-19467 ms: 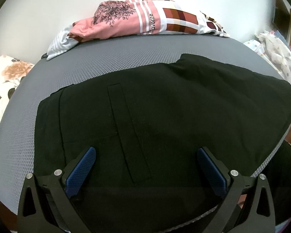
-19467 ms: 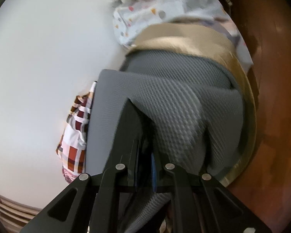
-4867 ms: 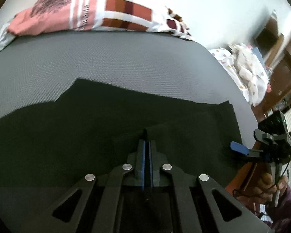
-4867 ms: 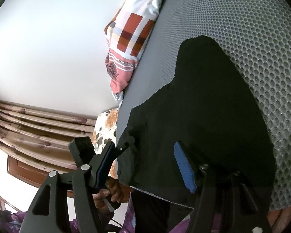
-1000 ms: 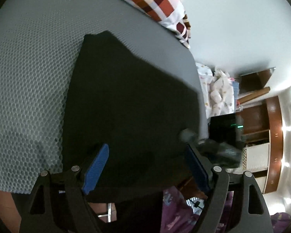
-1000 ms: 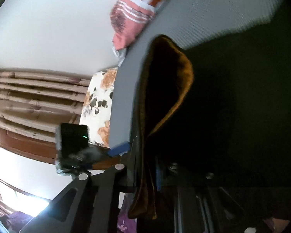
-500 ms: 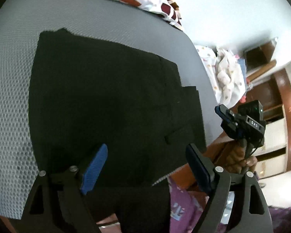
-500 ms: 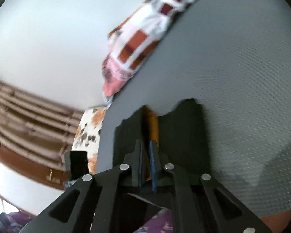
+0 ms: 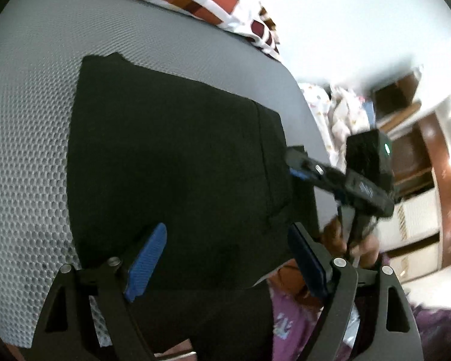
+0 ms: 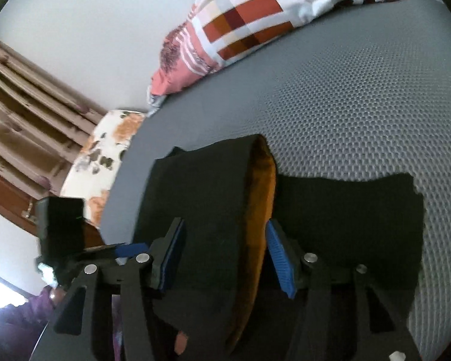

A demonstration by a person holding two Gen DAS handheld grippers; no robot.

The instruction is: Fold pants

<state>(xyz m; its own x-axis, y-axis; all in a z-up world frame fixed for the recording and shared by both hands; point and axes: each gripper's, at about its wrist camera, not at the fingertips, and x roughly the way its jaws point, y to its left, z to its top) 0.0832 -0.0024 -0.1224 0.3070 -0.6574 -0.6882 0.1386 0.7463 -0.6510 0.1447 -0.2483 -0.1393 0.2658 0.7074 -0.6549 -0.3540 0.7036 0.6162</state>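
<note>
1. Letting go cleanly was the step in hand, as I judged it: the right tool was opening, its blue pads drawing apart around a raised fold of the black pants, which stood between them but was no longer pinched.
2. To do it well, the fold should drop flat before the tool backs off, so no pad drags the layer out of line.
3. The left tool hung wide and held nothing, just above the near edge of the pants.
4. The pants lay as a compact dark block near the front edge of the bed, close to its right-hand corner.
5. Their cloth was matte and smooth; the raised fold showed an orange-brown inner face.
6. The bed cover was grey mesh with a honeycomb weave, likely grippy.
7. A checked red-and-white cloth lay bunched along the far edge.
</note>
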